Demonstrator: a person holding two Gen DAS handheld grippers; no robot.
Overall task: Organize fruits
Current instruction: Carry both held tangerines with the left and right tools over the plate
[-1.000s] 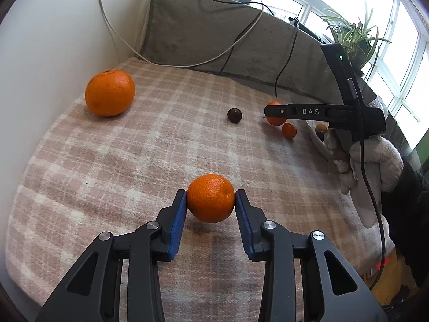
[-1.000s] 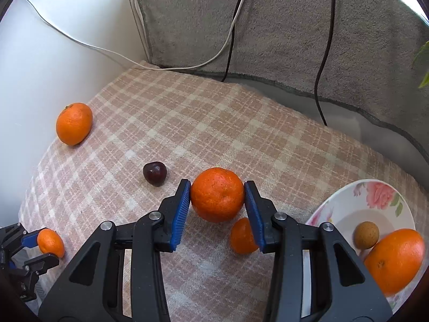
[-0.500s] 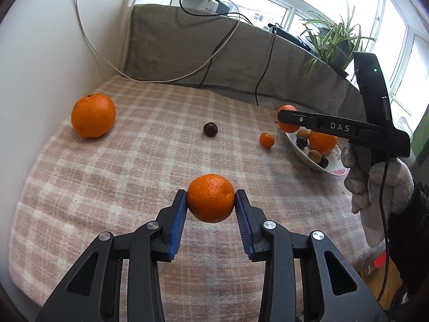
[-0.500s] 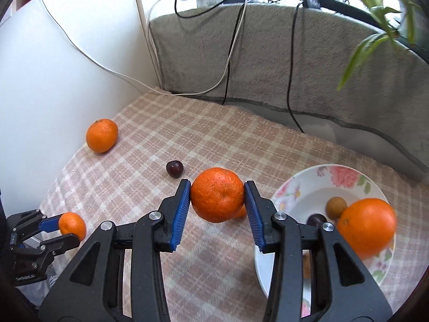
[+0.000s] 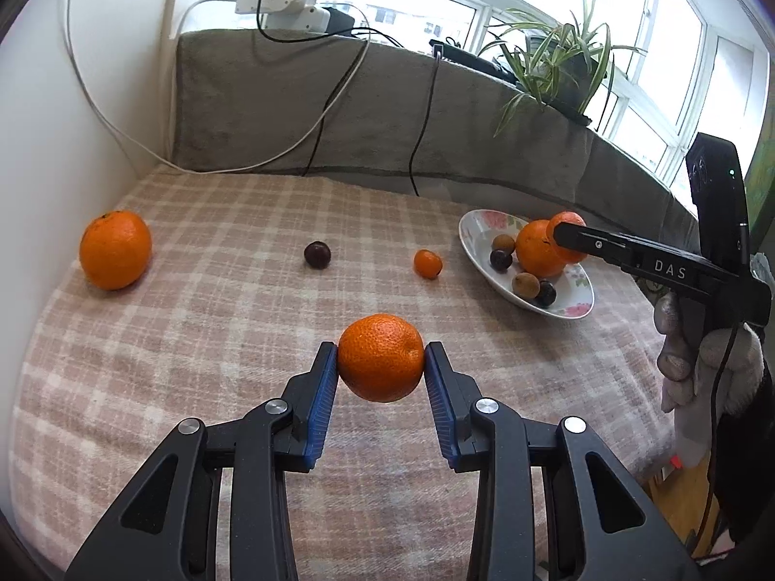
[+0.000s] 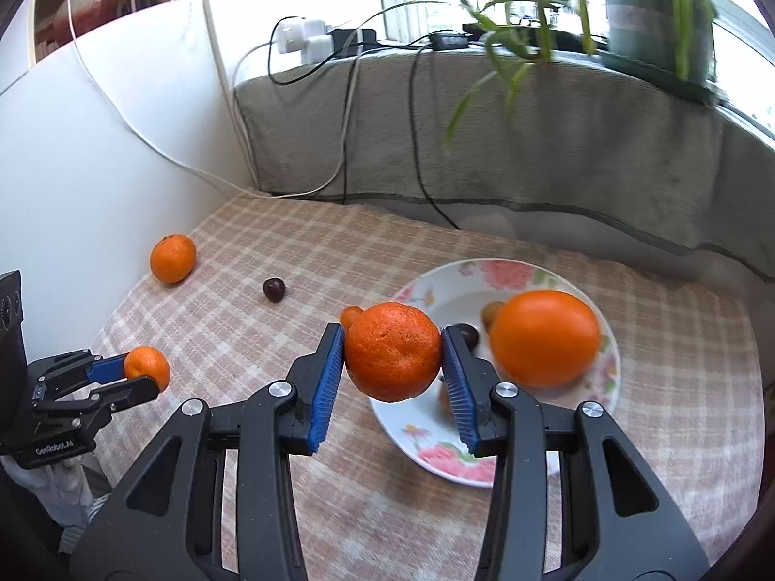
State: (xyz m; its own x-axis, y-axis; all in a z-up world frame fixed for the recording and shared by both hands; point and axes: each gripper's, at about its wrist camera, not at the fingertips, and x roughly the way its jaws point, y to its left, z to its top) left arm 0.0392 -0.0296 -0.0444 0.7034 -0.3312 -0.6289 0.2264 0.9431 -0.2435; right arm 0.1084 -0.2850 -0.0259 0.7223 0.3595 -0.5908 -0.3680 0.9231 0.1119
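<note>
My left gripper (image 5: 380,368) is shut on a small tangerine (image 5: 380,364), held above the checked cloth near its front. My right gripper (image 6: 392,356) is shut on a larger tangerine (image 6: 392,351), which hangs over the near-left rim of the flowered plate (image 6: 508,273). The plate (image 5: 477,235) holds a big orange (image 6: 545,336), a brown longan (image 5: 503,243) and dark cherries (image 5: 500,258). On the cloth lie a large orange (image 5: 115,249), a dark cherry (image 5: 317,254) and a tiny tangerine (image 5: 428,264).
A white wall runs along the left of the table and a grey towel-covered ledge (image 5: 339,116) along the back. Cables (image 5: 426,111) hang down it. A potted plant (image 6: 654,14) stands on the sill. A gloved hand (image 5: 702,353) holds the right gripper.
The right gripper carried its tangerine up and rightward, from above the cloth to over the plate's edge. The left gripper rose with its tangerine, bringing the plate into its view.
</note>
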